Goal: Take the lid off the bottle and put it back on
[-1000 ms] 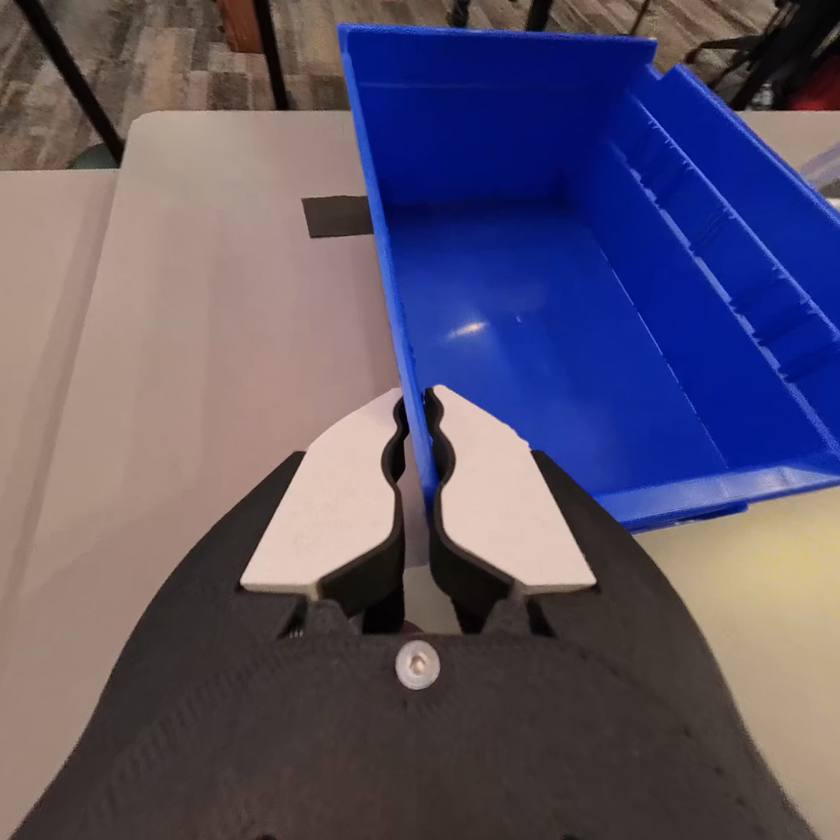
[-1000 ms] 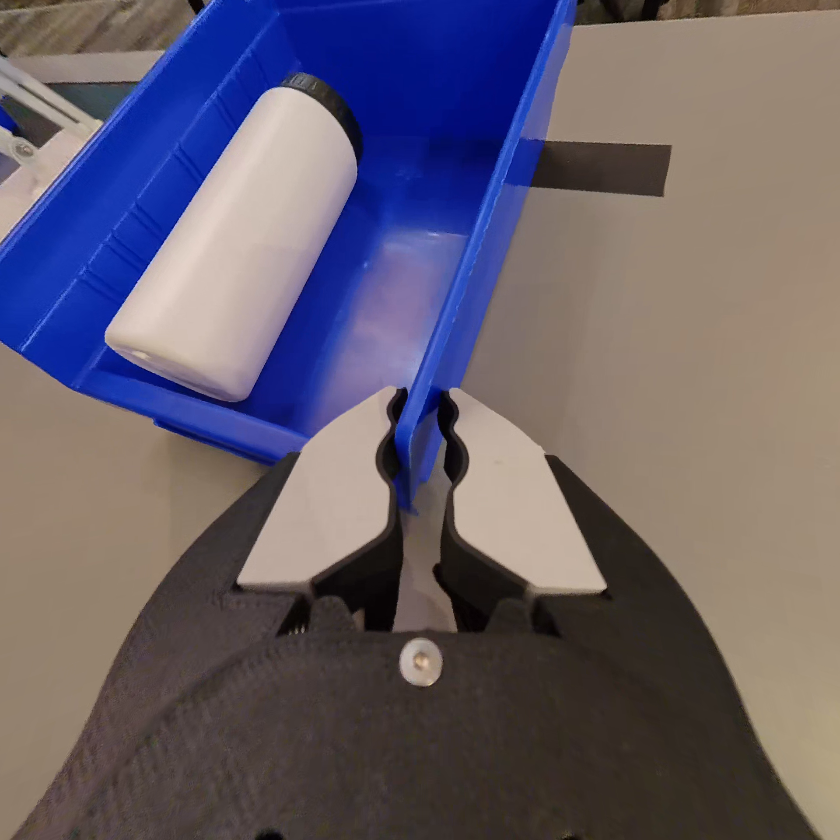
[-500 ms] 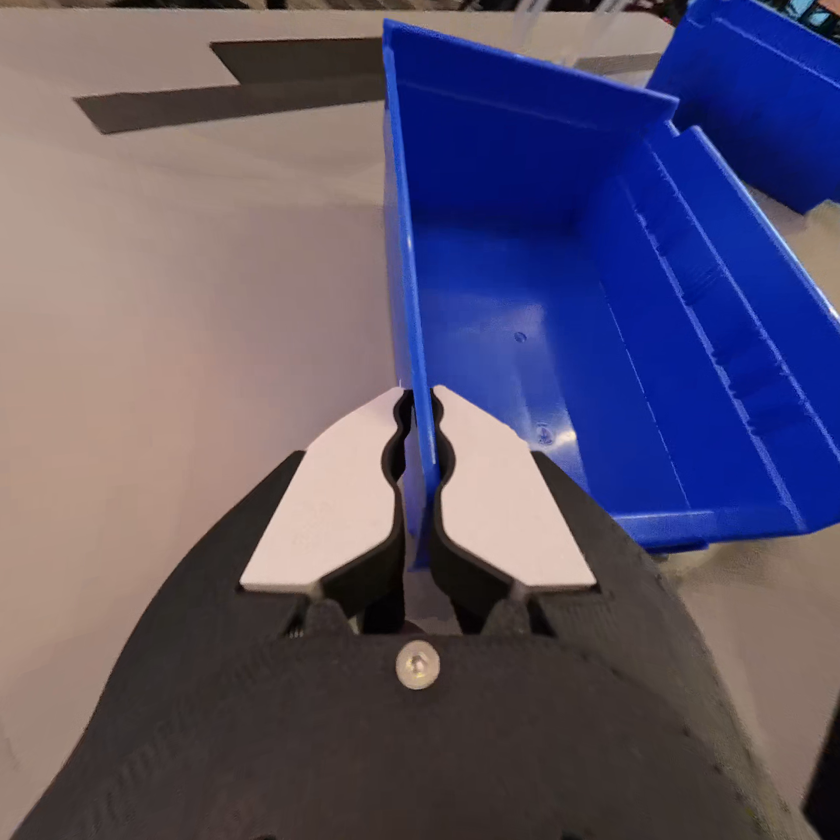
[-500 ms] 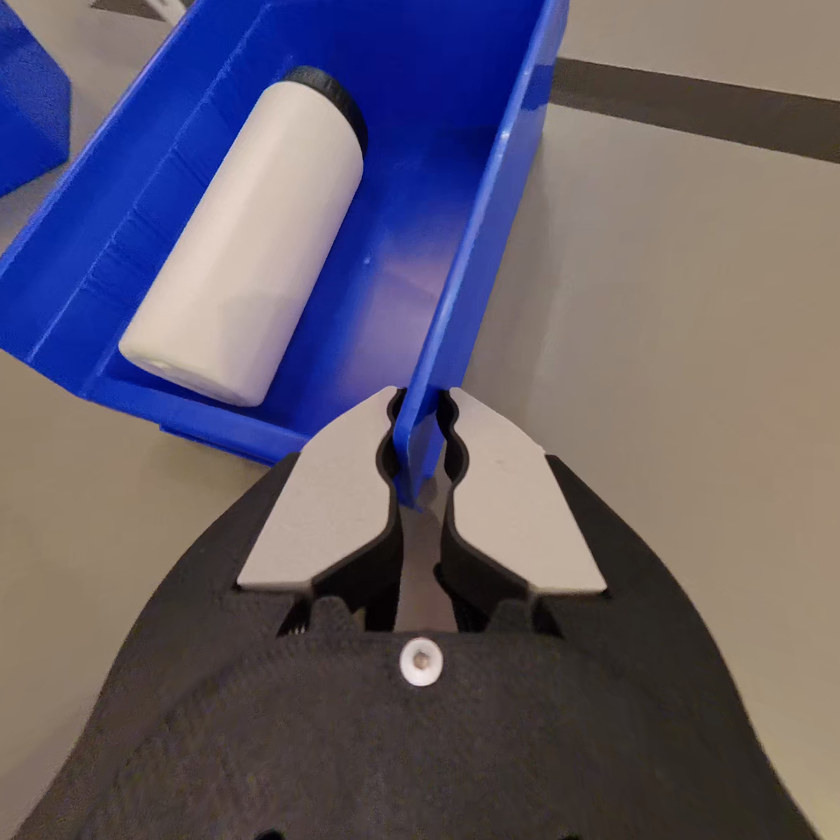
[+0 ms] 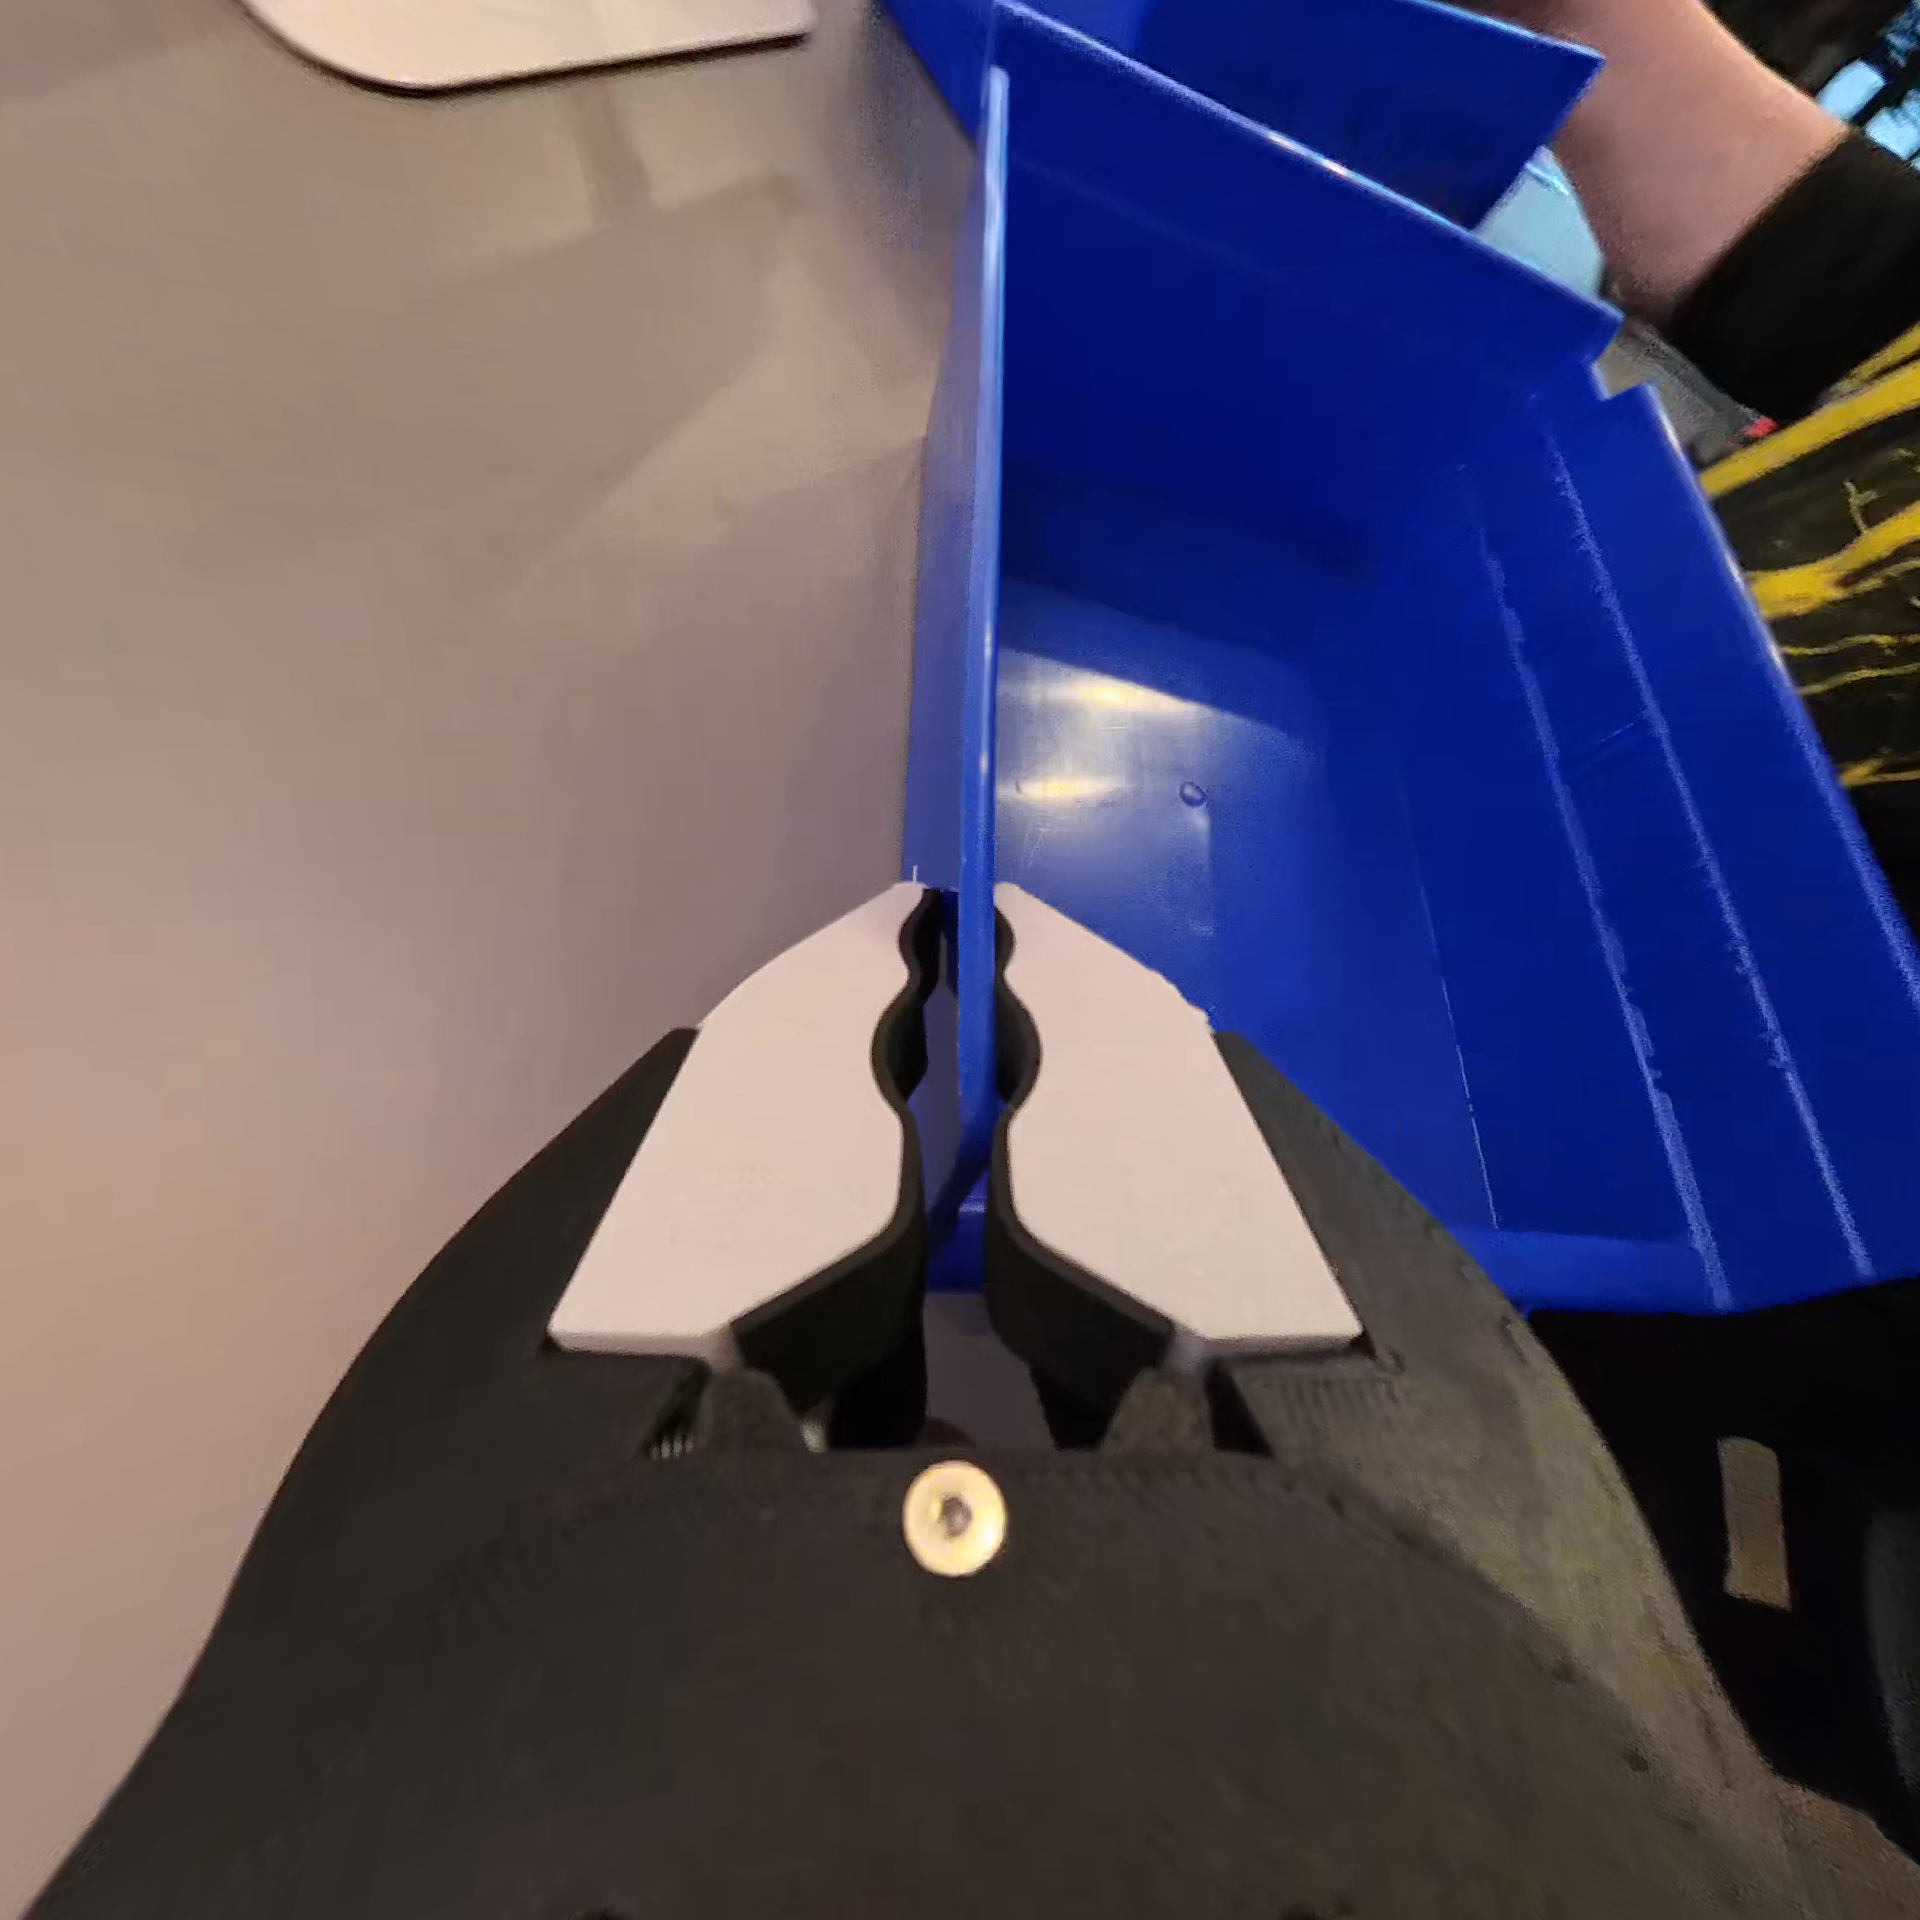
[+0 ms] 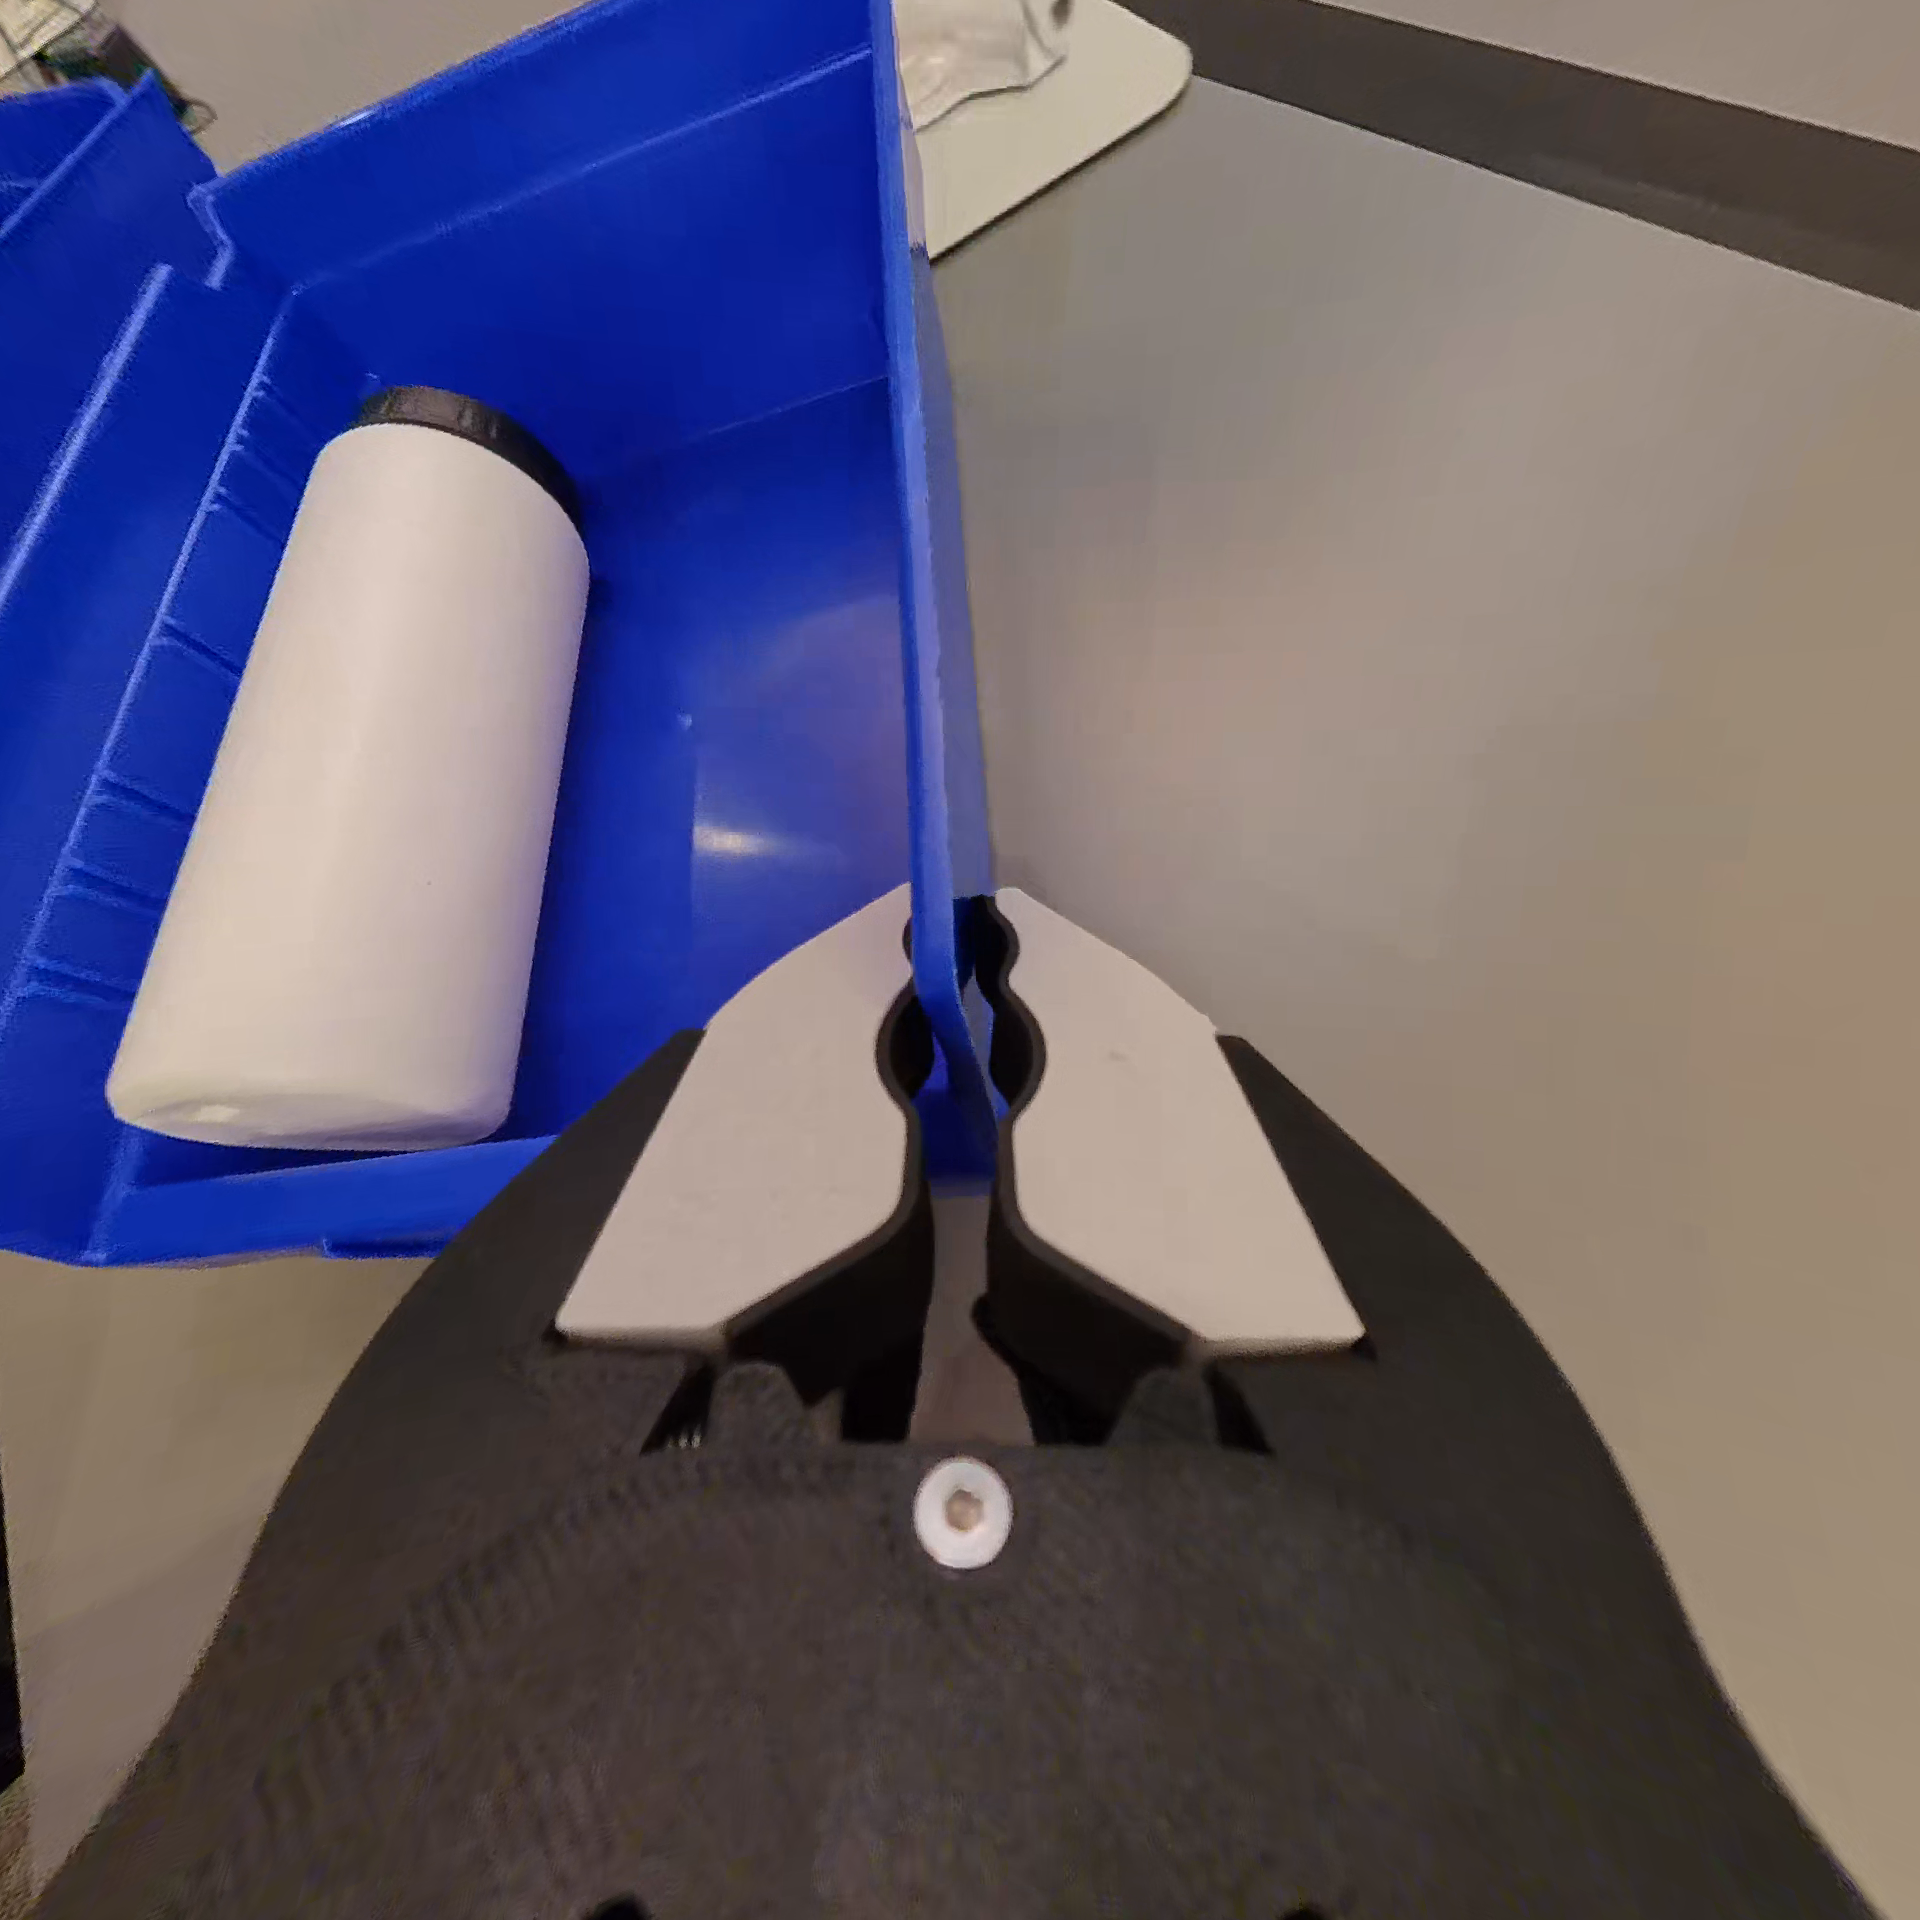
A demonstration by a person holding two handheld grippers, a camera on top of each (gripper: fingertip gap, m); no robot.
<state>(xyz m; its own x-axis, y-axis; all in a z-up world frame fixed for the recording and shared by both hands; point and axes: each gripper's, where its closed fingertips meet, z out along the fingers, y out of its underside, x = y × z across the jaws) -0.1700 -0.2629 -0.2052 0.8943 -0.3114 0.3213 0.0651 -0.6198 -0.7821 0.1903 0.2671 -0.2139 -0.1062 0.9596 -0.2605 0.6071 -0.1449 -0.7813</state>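
A: Left gripper (image 5: 961, 914)?
B: Clamped on a blue bin (image 5: 1403, 831) side wall.
A: Right gripper (image 6: 961, 914)?
B: Same, pinching the right wall of a blue bin with the bottle (image 6: 727, 582).
A: Bottle?
B: White bottle (image 6: 364, 790) lying on its side inside, against the left wall, black lid (image 6: 468, 421) on, pointing away. Grey table (image 6: 1455, 727) beyond.

blue bin (image 6: 644, 343) | grey table (image 6: 1455, 727) | white mat (image 6: 1049, 135) far corner

Both wrist views look close along blue bins (image 5: 1455, 831) (image 6: 665, 343), perhaps separate ones.
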